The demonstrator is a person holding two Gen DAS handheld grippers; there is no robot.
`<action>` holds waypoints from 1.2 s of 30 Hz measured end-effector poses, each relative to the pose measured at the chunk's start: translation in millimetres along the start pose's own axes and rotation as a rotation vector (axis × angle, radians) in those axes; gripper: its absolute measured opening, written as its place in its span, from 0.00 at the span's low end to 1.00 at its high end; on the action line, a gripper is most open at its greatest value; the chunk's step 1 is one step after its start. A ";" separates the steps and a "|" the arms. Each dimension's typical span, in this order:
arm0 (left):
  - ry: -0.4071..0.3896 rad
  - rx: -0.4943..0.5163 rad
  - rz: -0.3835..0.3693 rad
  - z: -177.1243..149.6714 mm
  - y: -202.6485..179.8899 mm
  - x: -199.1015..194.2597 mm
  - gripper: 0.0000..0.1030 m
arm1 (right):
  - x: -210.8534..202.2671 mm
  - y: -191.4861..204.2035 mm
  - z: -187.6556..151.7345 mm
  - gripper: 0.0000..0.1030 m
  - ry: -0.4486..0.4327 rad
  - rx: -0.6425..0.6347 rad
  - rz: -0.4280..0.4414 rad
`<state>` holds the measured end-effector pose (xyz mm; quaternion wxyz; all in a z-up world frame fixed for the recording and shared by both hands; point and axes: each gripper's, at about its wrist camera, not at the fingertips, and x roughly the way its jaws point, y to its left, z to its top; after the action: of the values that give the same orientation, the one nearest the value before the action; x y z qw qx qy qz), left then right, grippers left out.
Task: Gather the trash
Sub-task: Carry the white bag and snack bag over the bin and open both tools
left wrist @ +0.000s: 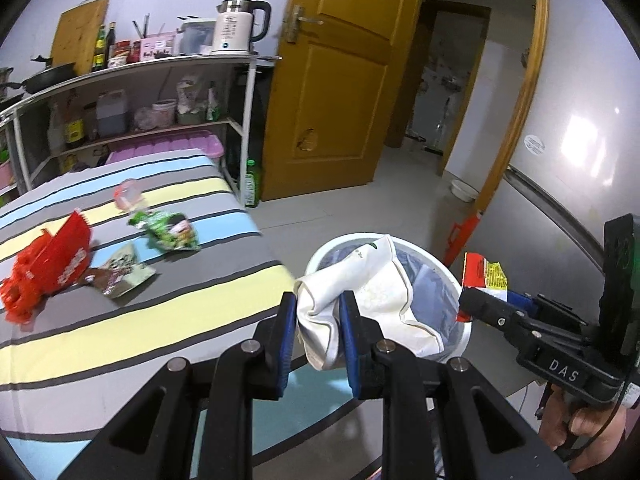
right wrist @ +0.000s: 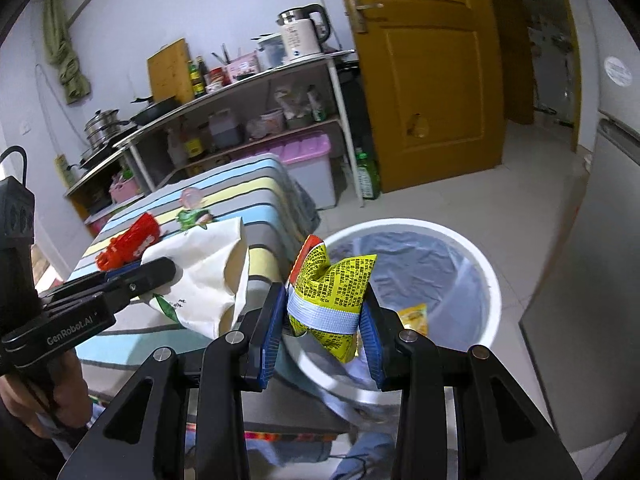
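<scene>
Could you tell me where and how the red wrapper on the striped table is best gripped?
Grip the red wrapper by its raised upper edge, coming from above: that crumpled edge stands clear of the striped table, so the fingers can close across it.

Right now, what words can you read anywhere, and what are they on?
"DAS": on the right gripper, seen by the left camera.
"GenRobot.AI": on the left gripper, seen by the right camera.
Yellow wrapper: dense print, too small to read.
Red wrapper, kettle: blurred.
</scene>
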<state>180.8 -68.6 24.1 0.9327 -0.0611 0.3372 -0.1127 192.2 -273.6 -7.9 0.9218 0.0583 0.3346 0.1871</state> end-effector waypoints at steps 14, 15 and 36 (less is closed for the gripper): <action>0.073 0.036 -0.049 6.7 -29.8 53.9 0.23 | 24.7 -36.5 -4.2 0.38 0.053 0.067 -0.044; 0.077 0.038 -0.052 7.0 -31.4 57.2 0.23 | 26.6 -39.5 -4.6 0.38 0.057 0.071 -0.048; 0.104 -0.004 -0.066 6.1 -23.6 79.1 0.33 | 36.2 -53.1 -2.4 0.48 0.059 0.096 -0.067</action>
<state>239.9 -111.1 -15.4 0.9095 -0.0680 0.3832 -0.1460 232.5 -308.8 -43.6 0.9134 0.0856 0.3720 0.1414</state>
